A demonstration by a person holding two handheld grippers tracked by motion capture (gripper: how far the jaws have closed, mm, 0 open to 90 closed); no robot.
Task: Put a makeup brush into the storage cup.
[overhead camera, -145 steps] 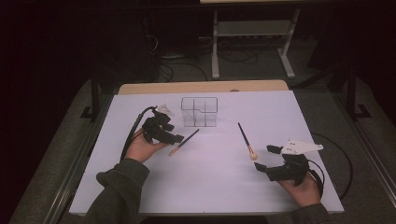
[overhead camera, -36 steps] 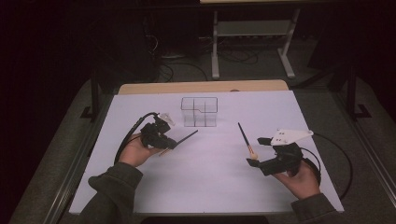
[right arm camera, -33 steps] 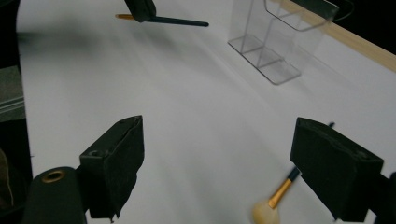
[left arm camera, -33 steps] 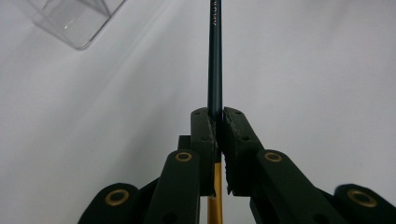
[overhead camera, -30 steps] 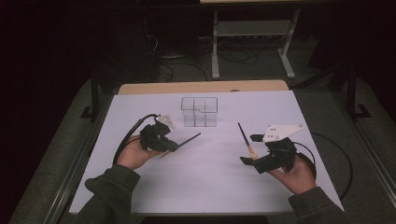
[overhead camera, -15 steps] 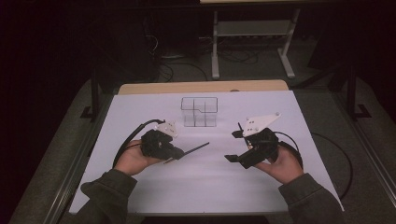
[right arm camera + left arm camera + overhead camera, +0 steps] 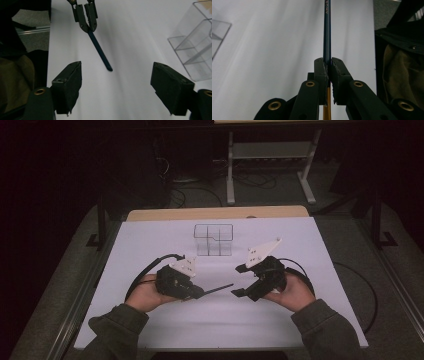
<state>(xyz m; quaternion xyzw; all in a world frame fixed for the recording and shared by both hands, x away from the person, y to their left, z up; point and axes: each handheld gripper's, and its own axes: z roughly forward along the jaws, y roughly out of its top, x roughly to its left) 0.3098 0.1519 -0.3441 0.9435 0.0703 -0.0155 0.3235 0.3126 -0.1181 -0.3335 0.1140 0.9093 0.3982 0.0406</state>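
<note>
My left gripper (image 7: 200, 293) is shut on a dark blue pencil (image 7: 217, 289) with an orange rear end; its free end points right, just above the white mat (image 7: 150, 245). In the left gripper view the jaws (image 7: 327, 62) pinch the pencil (image 7: 327, 30), which runs straight ahead. My right gripper (image 7: 241, 281) faces the pencil's tip from the right, open, and its jaws have just been closing a little with nothing between them. The right gripper view shows its wide-apart jaws (image 7: 117, 68), with the pencil (image 7: 100, 53) and the left gripper (image 7: 86, 23) ahead.
A clear plastic compartment box (image 7: 214, 240) stands on the mat behind both grippers, seen at the right (image 7: 197, 50) in the right gripper view. Black cables (image 7: 145, 272) loop beside each hand. A wooden edge (image 7: 215, 213) borders the far side.
The right hand has moved left toward the middle, over where a second pencil lay. The left hand has shifted right with its pencil. The two grippers now face each other closely.
</note>
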